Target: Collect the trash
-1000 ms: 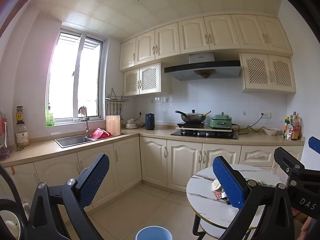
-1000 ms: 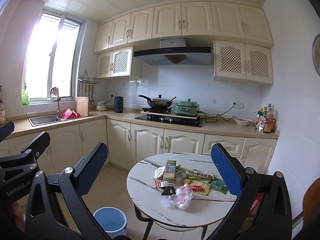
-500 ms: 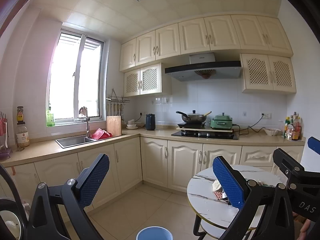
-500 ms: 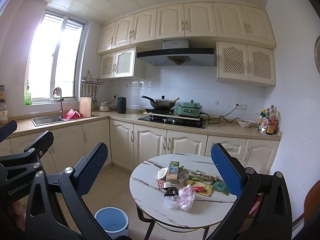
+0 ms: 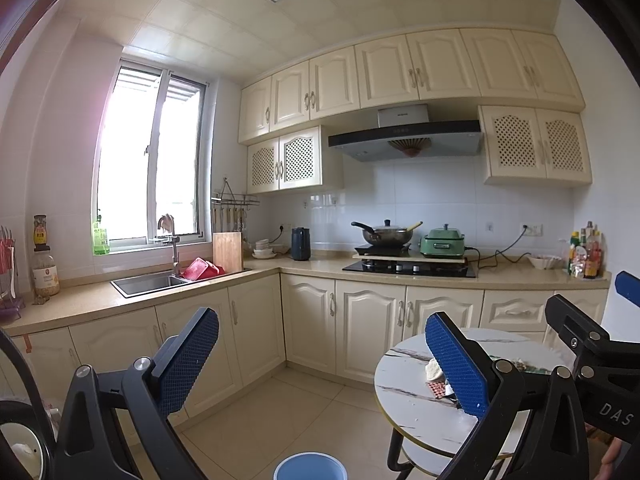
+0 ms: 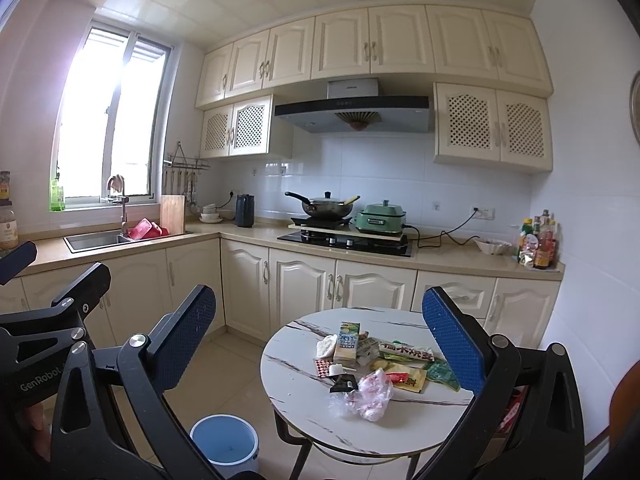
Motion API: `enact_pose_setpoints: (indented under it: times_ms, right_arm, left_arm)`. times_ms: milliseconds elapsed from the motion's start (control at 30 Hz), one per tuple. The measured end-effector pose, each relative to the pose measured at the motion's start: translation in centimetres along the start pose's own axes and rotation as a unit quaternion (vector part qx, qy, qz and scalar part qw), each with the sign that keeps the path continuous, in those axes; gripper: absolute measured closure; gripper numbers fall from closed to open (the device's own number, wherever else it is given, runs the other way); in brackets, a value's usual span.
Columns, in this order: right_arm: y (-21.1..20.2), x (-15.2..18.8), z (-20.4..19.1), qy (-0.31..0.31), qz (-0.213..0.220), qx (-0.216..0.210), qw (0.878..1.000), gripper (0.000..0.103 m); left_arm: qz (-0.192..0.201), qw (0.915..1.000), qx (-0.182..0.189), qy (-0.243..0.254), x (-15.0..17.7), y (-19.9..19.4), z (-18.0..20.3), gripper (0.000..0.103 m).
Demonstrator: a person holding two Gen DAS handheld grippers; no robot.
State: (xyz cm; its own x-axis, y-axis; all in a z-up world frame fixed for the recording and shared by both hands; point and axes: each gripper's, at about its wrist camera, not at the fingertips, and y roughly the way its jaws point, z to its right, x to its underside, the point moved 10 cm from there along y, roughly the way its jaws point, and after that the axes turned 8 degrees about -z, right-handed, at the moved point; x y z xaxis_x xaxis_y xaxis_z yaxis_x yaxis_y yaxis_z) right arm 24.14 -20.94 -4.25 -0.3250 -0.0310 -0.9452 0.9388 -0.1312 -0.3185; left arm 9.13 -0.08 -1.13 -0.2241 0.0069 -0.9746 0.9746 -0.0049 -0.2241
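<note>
Left gripper (image 5: 320, 356): black plastic frame, two angled arms ending in fingers (image 5: 188, 356) that are showing blue, fine-dotted pads. Silver round screws are sitting at the arm joints. Side of its body is reading "GenRobot" in pale letters, right-wrist view.

Right gripper (image 6: 318, 344): same build, black linkage, blue textured pads, silver pivot screws. Body is reading "DAS" in pale letters, left-wrist view. No cables are showing on either unit.

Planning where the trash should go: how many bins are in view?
1. A blue bin stands on the floor left of the round table, also seen at the left view's bottom edge. Others may be hidden.
</note>
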Motion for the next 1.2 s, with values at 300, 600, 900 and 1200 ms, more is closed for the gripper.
enact_pose_setpoints:
  times_ms: [300,600,900,1200]
  right_arm:
    - [-0.09,-0.05,-0.23,0.001,0.001,-0.002,1.0,0.0]
    - [-0.18,-0.13,-0.57,0.0,0.001,-0.005,1.0,0.0]
    - [-0.22,-0.06,-0.43,0.0,0.001,-0.005,1.0,0.0]
    - [0.08,0.31,-0.11,0.005,0.001,-0.007,1.0,0.0]
  left_arm:
    - [0.0,1.0,0.001,0.001,0.03,-0.02,0.06,0.001]
    - [0.0,1.0,-0.001,0.003,0.08,-0.04,0.17,0.001]
    - [0.001,1.0,0.0,0.003,0.04,-0.02,0.19,0.001]
    - [-0.001,1.0,0.001,0.001,0.42,0.87,0.6,0.001]
